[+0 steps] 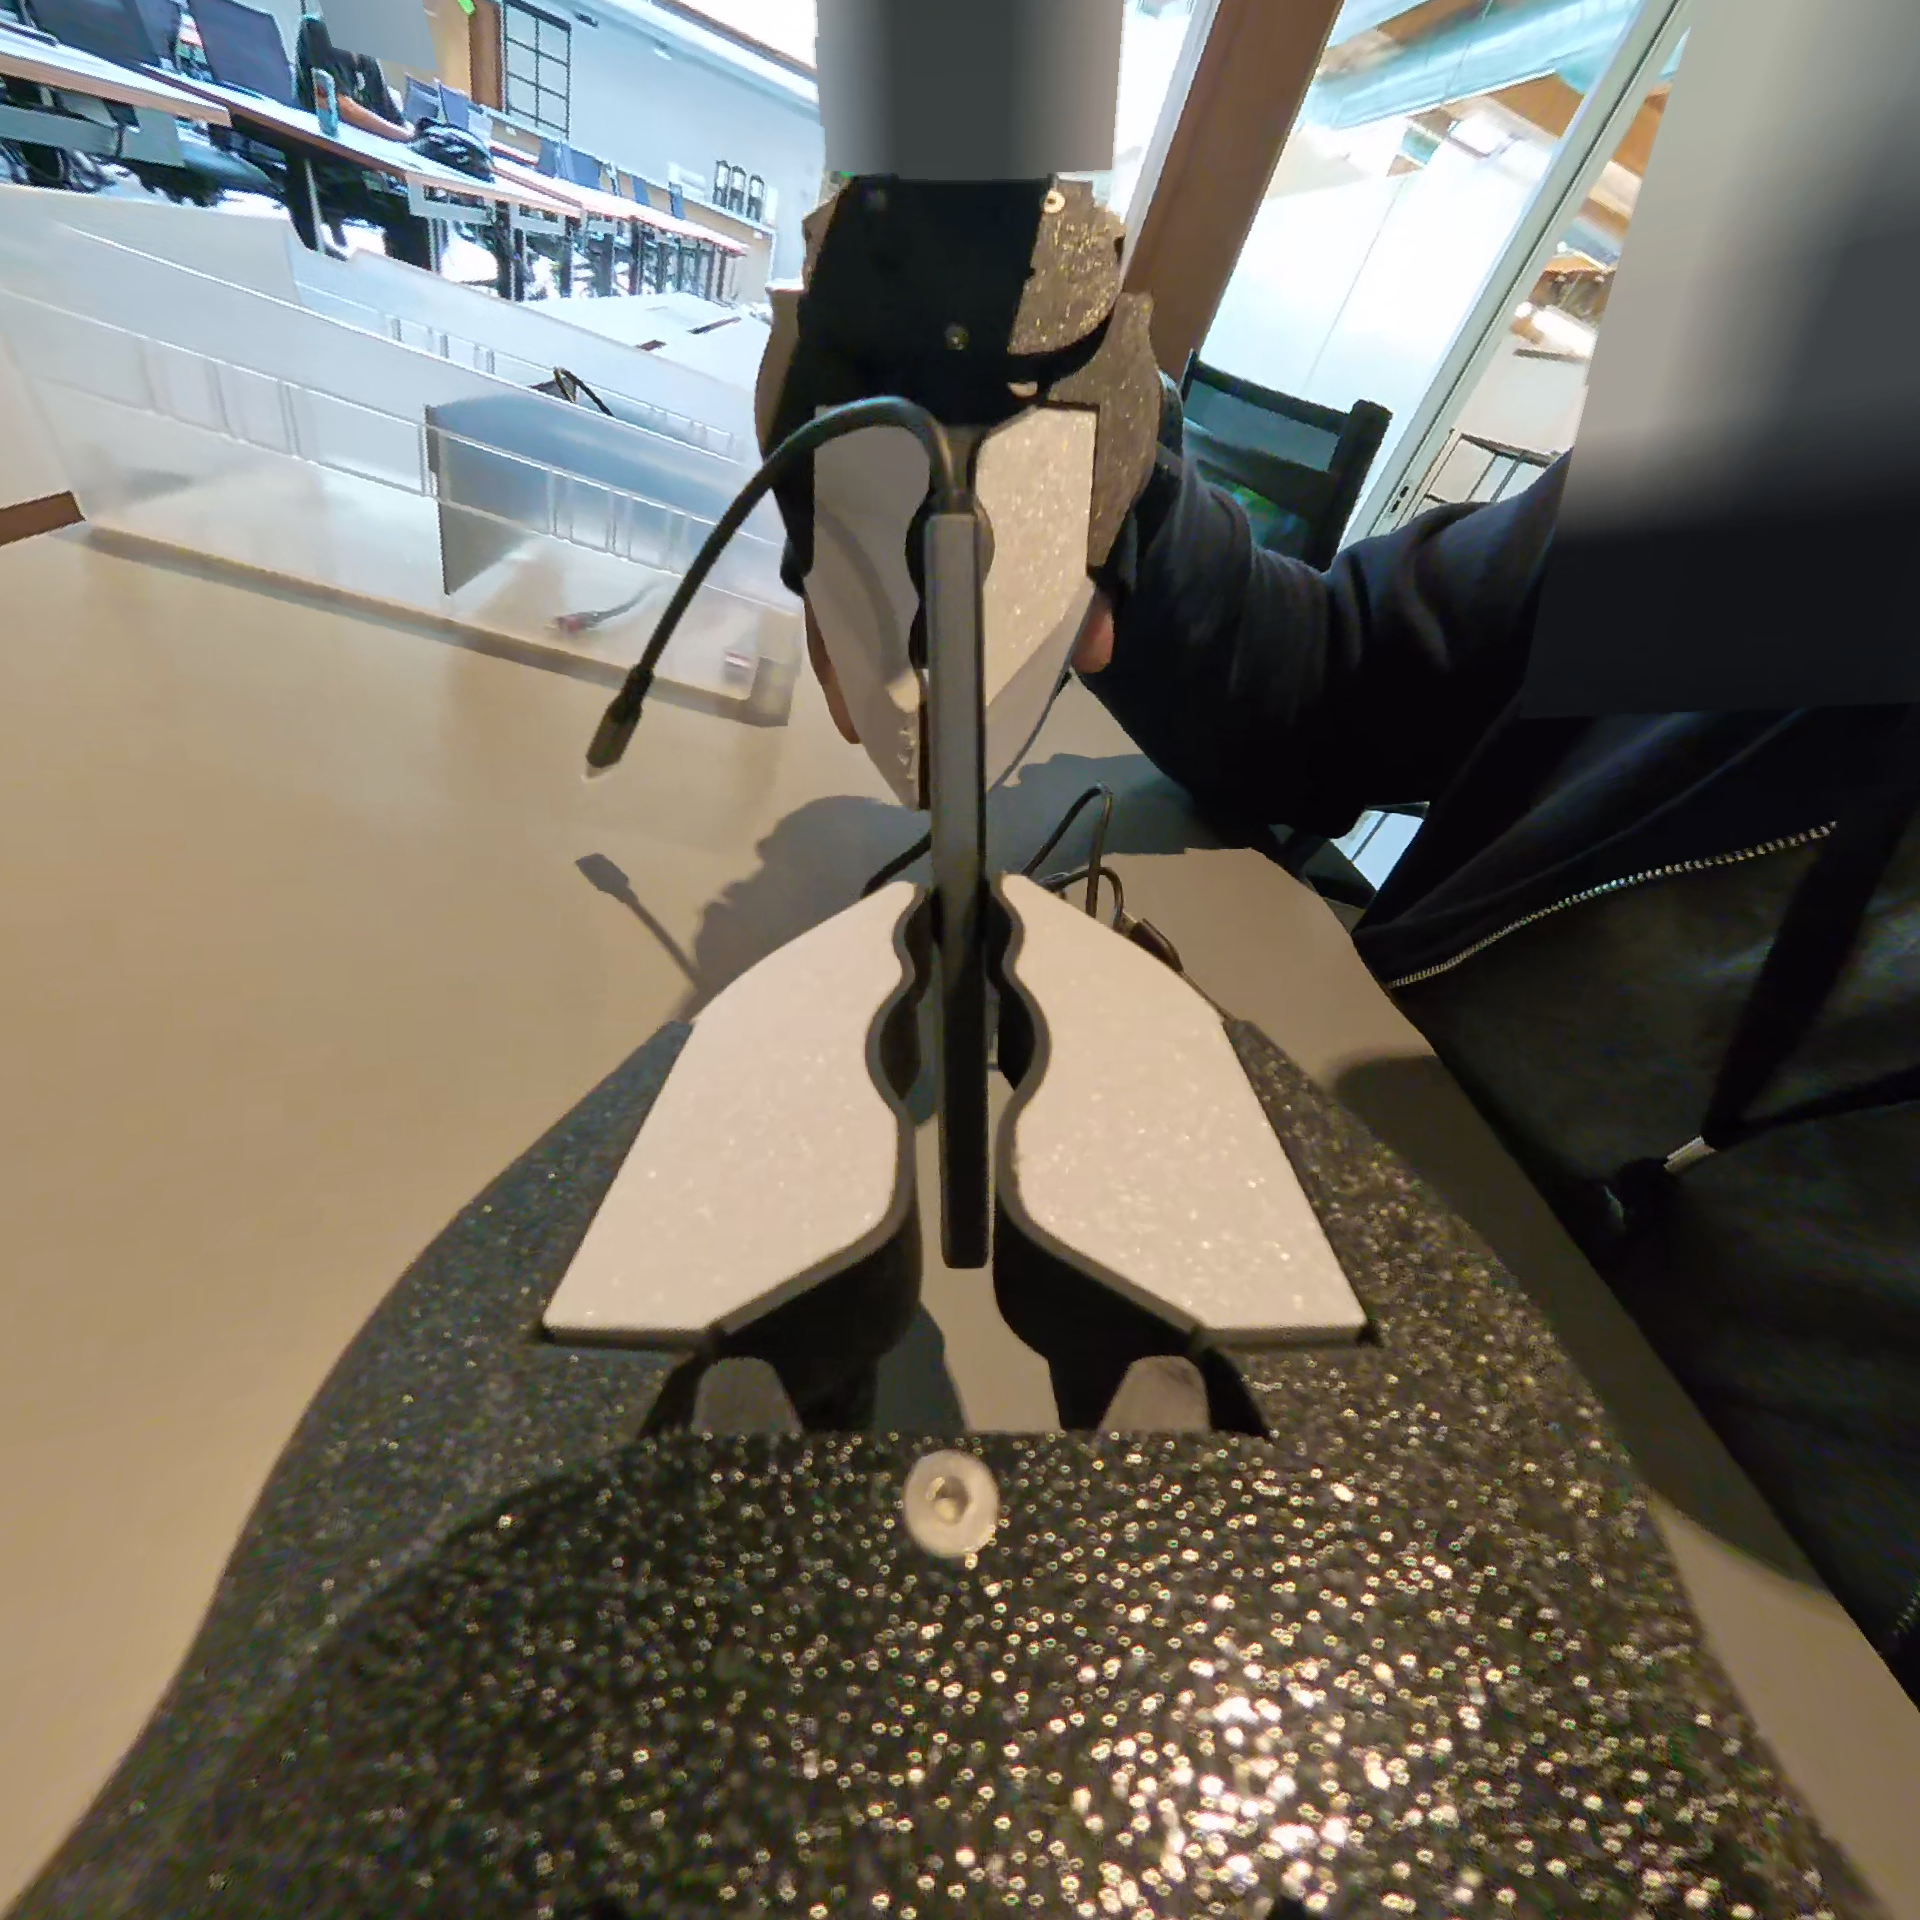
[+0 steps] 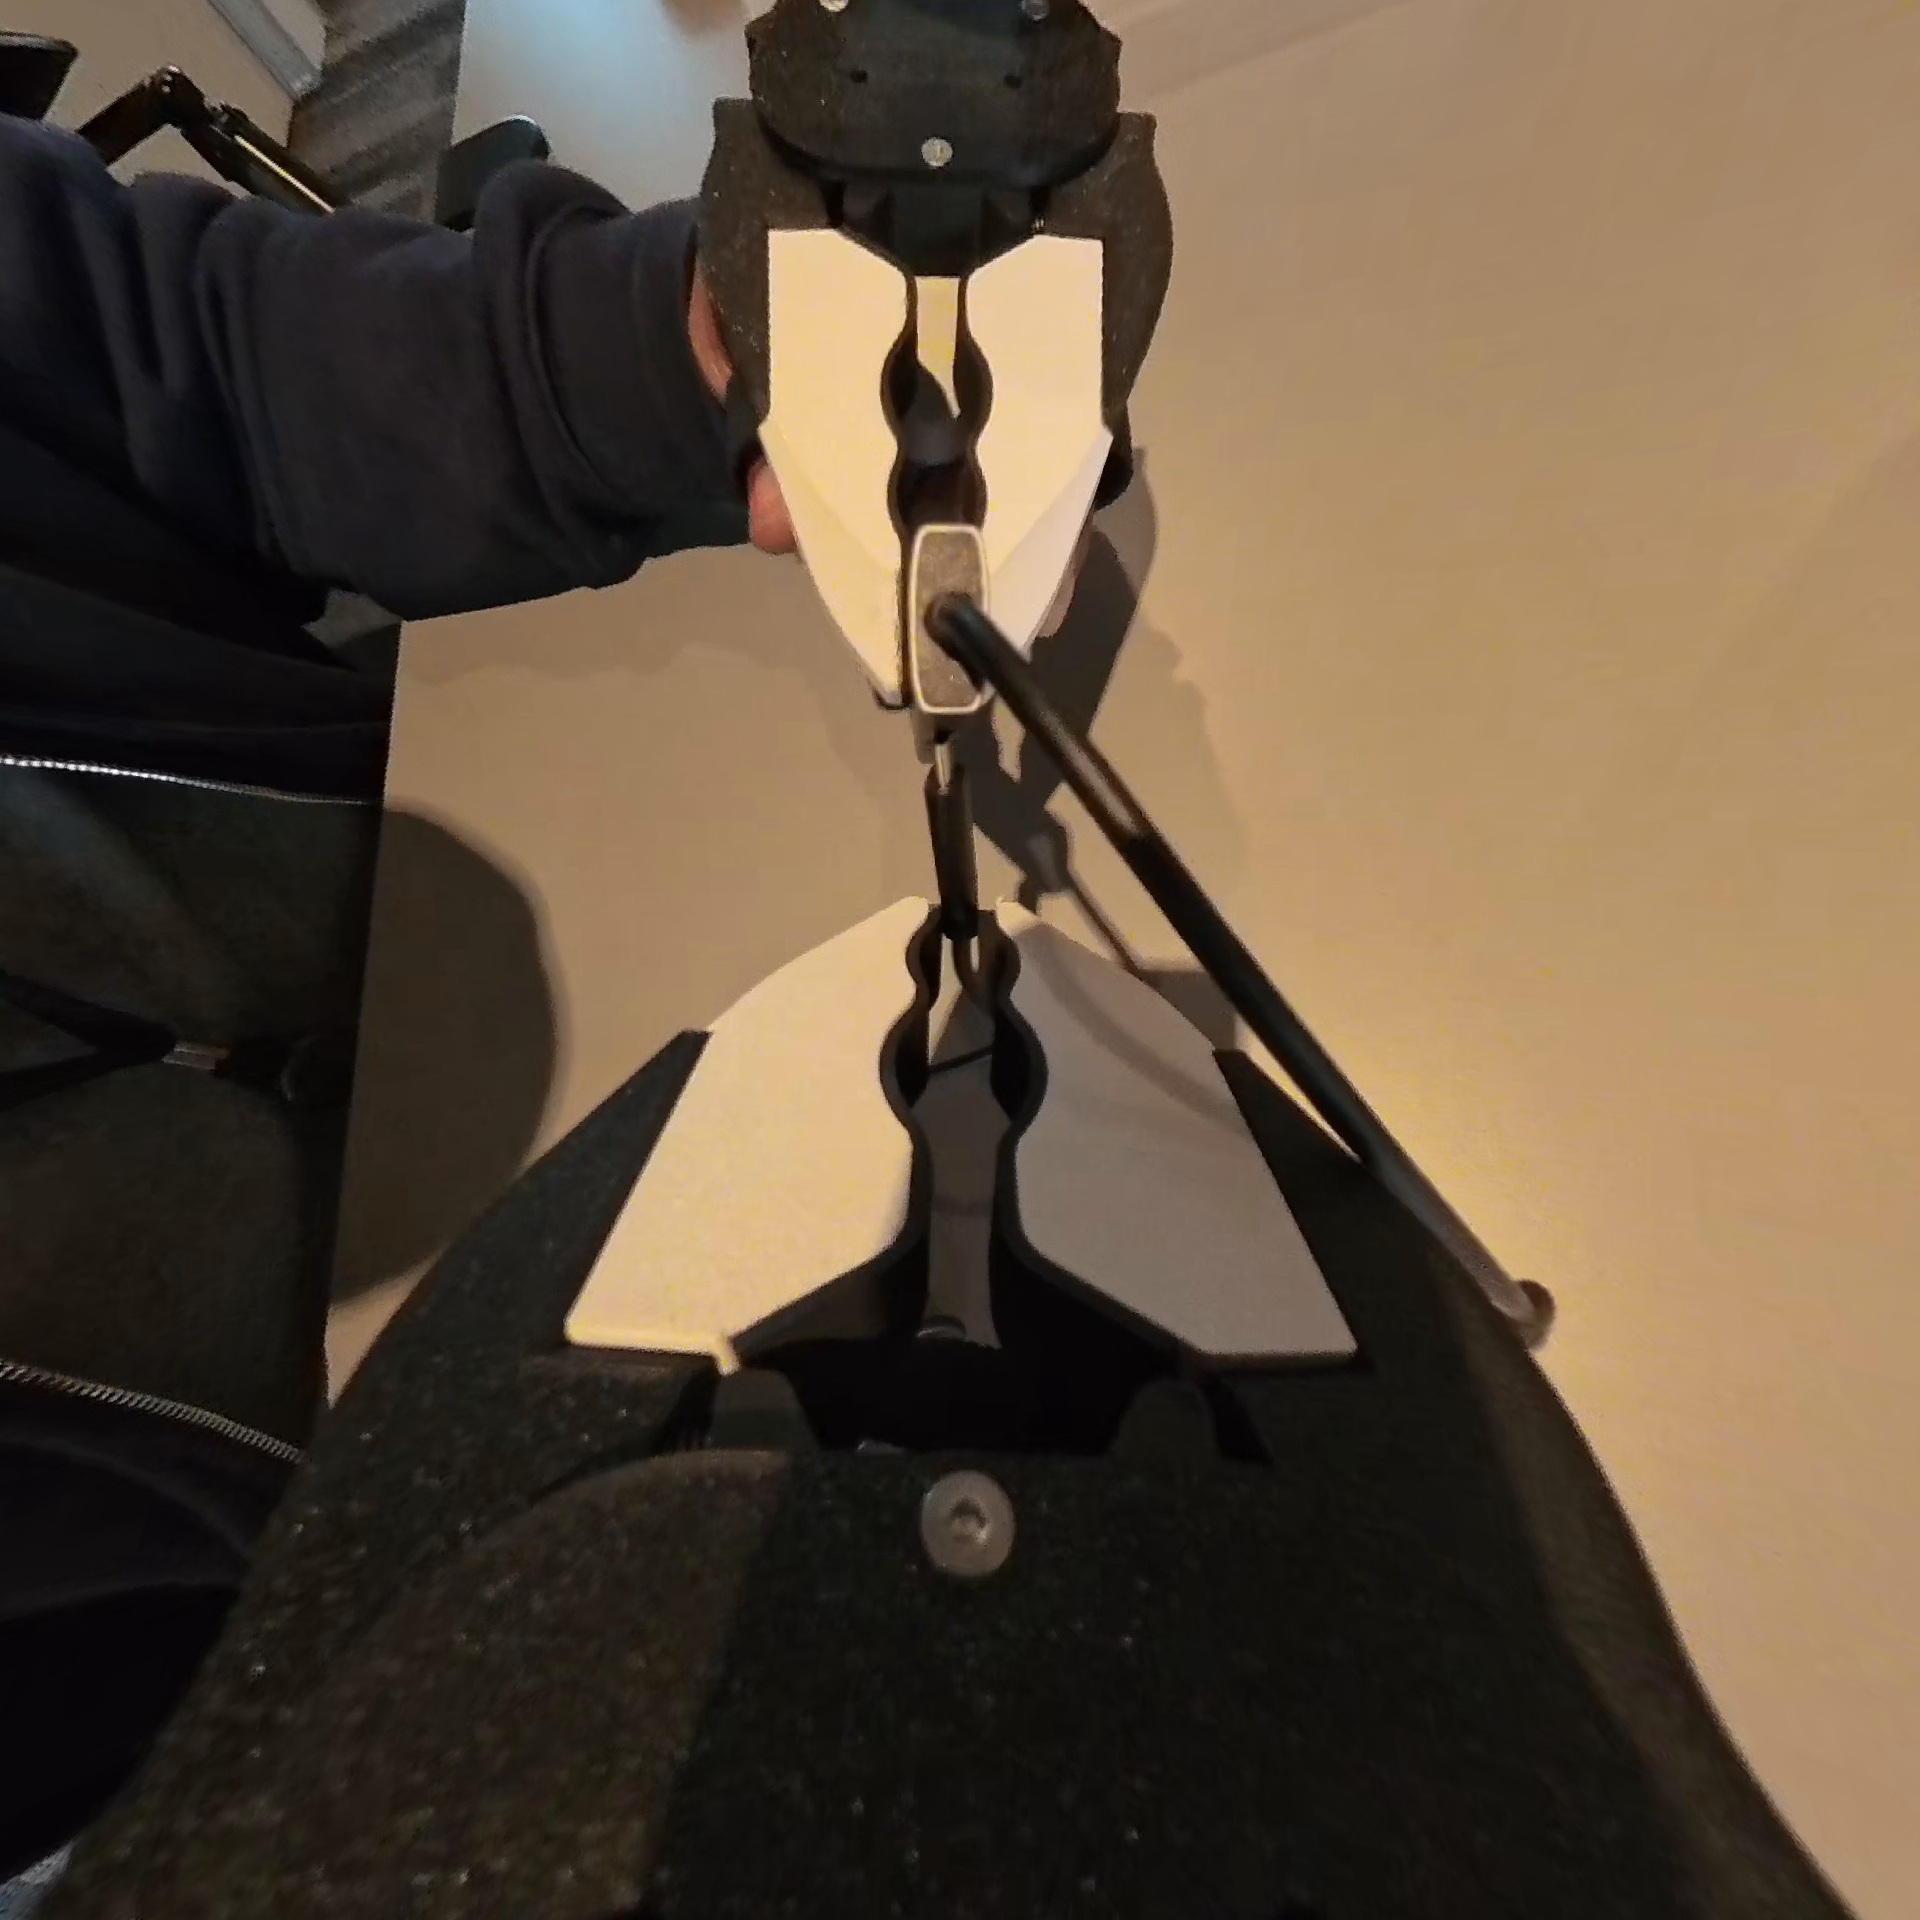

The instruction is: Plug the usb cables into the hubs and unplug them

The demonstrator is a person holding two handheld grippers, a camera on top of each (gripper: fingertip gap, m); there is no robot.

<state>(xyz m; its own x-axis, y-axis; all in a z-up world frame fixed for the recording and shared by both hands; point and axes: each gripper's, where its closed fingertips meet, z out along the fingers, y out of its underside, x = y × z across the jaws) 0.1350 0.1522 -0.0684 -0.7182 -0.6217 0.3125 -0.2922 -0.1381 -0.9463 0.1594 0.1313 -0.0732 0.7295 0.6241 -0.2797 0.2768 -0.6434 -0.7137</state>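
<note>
My left gripper (image 1: 961,904) is shut on a thin grey USB hub (image 1: 958,727), seen edge-on and held above the beige table (image 1: 312,935). The hub's own black tail cable (image 1: 727,520) curves left and hangs free. My right gripper (image 1: 951,774) faces it from the far side. In the right wrist view my right gripper (image 2: 956,914) is shut on a black USB plug (image 2: 951,852). The plug's metal tip meets the lower edge of the hub (image 2: 945,634). How deep it sits I cannot tell. The left gripper (image 2: 945,665) holds the hub there, and the tail cable (image 2: 1247,987) runs down right.
A clear acrylic divided box (image 1: 582,520) stands at the back of the table. Loose black cables (image 1: 1091,862) lie behind the hub near the table's right edge. A person's dark sleeve (image 1: 1299,644) and jacket are at the right, and a chair behind.
</note>
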